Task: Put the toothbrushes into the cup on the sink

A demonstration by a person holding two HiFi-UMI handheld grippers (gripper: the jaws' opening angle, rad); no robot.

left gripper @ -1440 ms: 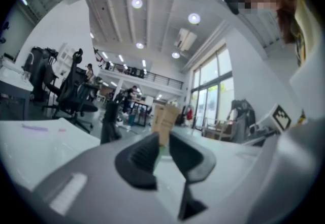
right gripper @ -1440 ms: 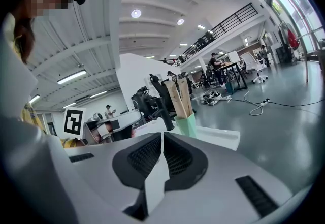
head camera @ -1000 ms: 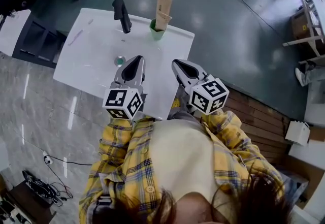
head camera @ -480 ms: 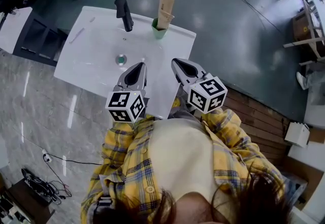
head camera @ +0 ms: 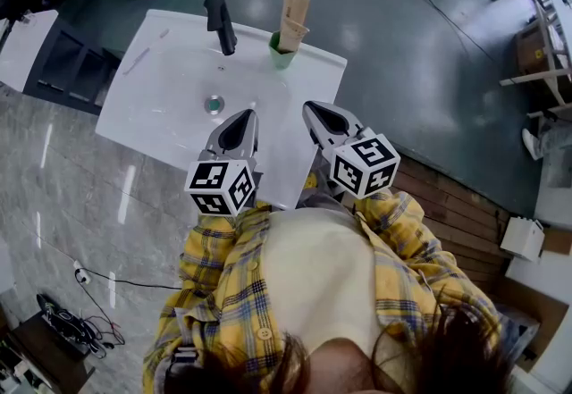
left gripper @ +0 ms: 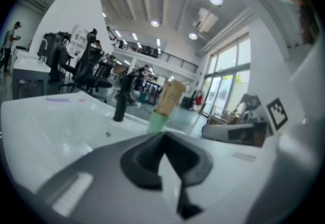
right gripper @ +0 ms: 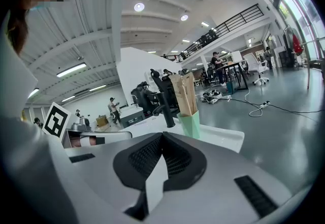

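Two brown toothbrushes point(head camera: 292, 19) in paper packs stand in the green cup point(head camera: 281, 54). One pack is tall and the other is shorter and leans a bit. The cup sits at the back edge of the white sink point(head camera: 170, 88), just beside the black tap point(head camera: 220, 23). The round drain point(head camera: 214, 104) is in the middle of the bowl. A thin purple thing point(head camera: 134, 64) lies on the sink's left rim, too small to tell what it is.

The left tongs point(head camera: 241, 115) hang over the front part of the sink, near the drain. They are closed tight with nothing in them. The right tongs point(head camera: 313, 108) are over the front right edge, next to the left ones but apart from them. They are closed too, and hold nothing. Both point toward the cup, which is well apart from them. The person wears a yellow checked shirt point(head camera: 223, 294).
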